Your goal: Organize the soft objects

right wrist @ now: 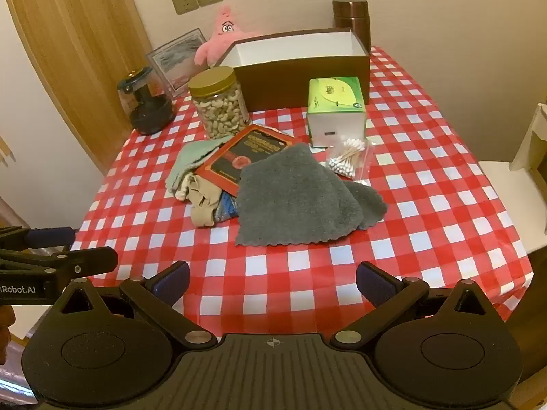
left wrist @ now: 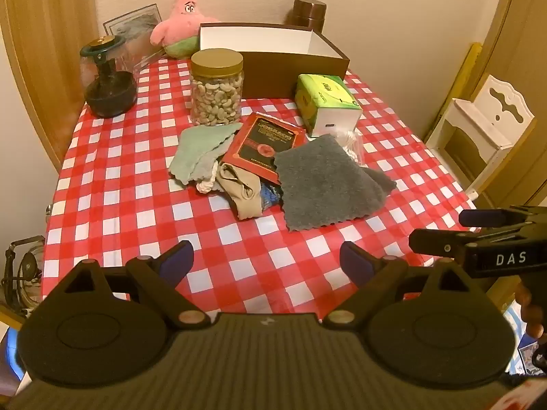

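Left tongs (left wrist: 266, 263) spread wide, holding nothing, above near edge of checkered tabletop (left wrist: 112, 184). Right tongs (right wrist: 272, 282) likewise wide, holding nothing. Grey cloth (right wrist: 294, 198) mid-tabletop, overlapping red-black packet (right wrist: 246, 159). Green cloth (left wrist: 200, 152) beside cashew jar (left wrist: 216, 89). Beige fabric (left wrist: 242, 188) between cloths. Pink plush (left wrist: 181, 20) at back, just left of brown box (left wrist: 273, 71).

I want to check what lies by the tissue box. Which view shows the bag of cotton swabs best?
The right wrist view: the bag of cotton swabs lies in plain sight in front of the tissue box, beside the grey cloth. In the left wrist view only a sliver of it shows behind that cloth.
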